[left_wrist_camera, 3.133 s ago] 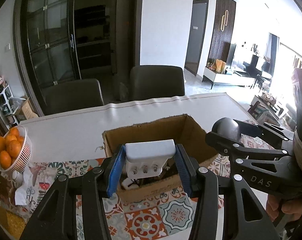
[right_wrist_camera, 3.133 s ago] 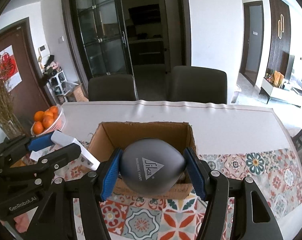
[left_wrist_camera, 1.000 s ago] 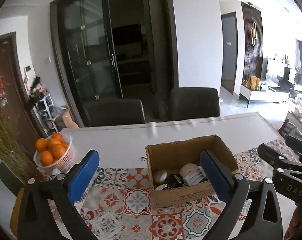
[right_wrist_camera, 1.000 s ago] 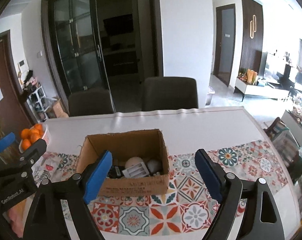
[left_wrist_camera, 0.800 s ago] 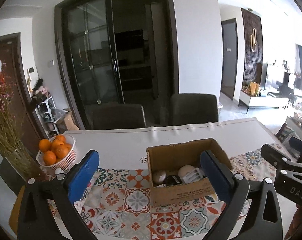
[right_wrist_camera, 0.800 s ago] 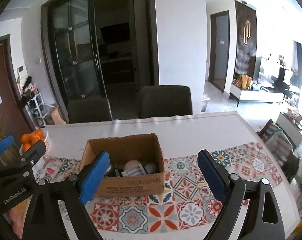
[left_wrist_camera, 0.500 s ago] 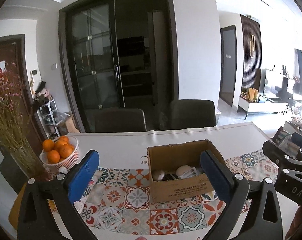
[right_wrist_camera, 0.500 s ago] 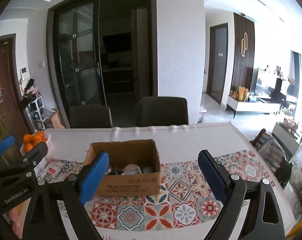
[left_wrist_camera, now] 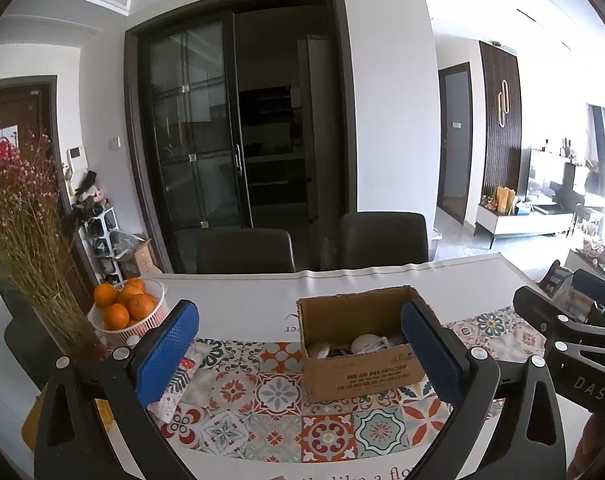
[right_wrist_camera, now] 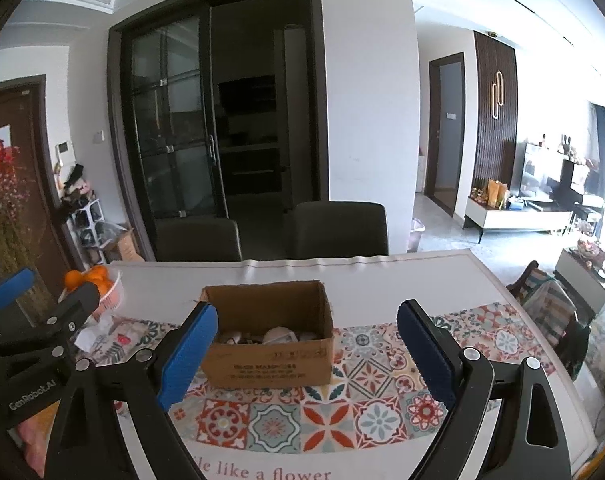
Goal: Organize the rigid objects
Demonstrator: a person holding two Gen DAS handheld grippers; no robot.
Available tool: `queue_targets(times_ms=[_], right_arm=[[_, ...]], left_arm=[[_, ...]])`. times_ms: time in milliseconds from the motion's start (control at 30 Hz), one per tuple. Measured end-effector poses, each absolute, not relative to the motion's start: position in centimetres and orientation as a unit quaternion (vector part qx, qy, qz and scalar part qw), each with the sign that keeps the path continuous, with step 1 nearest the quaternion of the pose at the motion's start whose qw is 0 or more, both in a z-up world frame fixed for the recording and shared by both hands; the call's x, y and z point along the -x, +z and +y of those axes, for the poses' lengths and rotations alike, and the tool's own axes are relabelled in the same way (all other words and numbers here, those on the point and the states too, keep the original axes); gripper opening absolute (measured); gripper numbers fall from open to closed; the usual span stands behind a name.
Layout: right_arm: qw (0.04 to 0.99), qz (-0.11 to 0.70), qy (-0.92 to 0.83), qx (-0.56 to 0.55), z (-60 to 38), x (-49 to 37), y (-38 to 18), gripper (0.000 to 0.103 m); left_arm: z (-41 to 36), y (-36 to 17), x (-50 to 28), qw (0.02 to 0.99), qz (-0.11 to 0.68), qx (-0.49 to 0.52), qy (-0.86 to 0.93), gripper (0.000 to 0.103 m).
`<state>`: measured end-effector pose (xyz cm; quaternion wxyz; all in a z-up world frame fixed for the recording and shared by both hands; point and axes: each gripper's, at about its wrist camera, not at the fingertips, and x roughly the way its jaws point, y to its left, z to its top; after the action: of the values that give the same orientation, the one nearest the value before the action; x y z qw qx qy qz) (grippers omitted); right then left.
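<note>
Both empty: left gripper point(left_wrist_camera: 298, 350) and right gripper point(right_wrist_camera: 306, 354) spread wide, held back above the table's near edge. Cardboard box point(right_wrist_camera: 268, 336) mid-table holds the small rigid objects point(right_wrist_camera: 276, 335). Judged: placing done; next, find any remaining item

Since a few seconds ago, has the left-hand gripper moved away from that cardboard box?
Yes. The left gripper has pulled back and up from the cardboard box: the box looks smaller and farther in its view, and its jaws are now open and empty.

Black hand-held gripper point(left_wrist_camera: 300, 354) frames, blue textured pads point(left_wrist_camera: 166, 354), silver screws, white "DAS" and "GenRobot.AI" lettering.
</note>
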<state>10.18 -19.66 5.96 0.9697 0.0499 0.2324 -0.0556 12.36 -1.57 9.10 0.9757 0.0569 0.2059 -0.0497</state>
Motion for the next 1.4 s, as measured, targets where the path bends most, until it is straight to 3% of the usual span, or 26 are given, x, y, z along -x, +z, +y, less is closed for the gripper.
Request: queue_targets(times_ms=[1400], right_arm=[[0.973,0.220,-0.053,-0.045,-19.4,-8.1,7.0,0.092]], left_arm=[[-1.6,9.8,-10.2,0.979,0.191,-0.058,-0.048,0.103]])
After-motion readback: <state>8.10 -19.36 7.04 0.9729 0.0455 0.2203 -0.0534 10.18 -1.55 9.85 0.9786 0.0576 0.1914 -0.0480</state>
